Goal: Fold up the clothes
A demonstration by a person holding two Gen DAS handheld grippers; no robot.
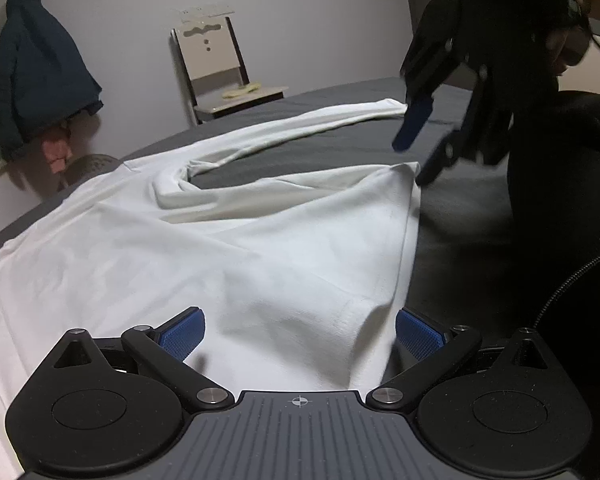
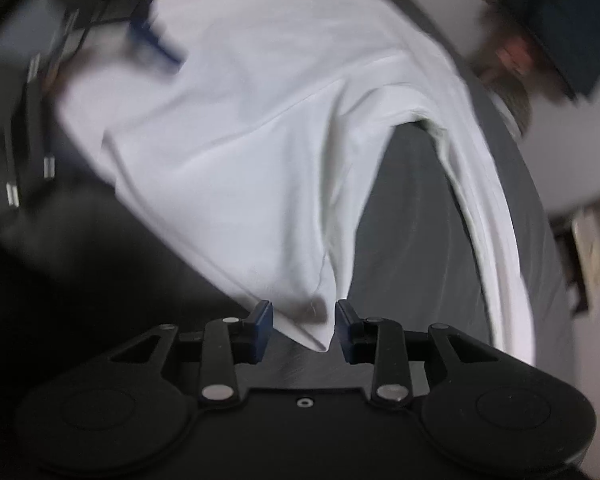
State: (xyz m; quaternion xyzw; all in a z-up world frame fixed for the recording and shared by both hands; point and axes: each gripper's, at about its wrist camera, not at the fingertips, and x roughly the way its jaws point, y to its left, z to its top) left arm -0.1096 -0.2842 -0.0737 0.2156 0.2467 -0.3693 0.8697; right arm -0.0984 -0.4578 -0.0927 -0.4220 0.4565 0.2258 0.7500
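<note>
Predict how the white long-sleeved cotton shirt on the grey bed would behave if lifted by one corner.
The white long-sleeved cotton shirt would probably droop limply, since it already lies in soft wrinkles. Its long sleeve, curving loosely across the grey bed, would likely trail behind. It looks thin, so probably light.

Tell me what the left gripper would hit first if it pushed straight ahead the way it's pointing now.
Most likely the white shirt: the left gripper has its jaws open and tilts down over the cloth spread on the grey bed, so it should meet fabric almost at once, though depth is hard to judge.

Wooden chair [image 1: 224, 76] against pale wall [image 1: 120, 20]
</note>
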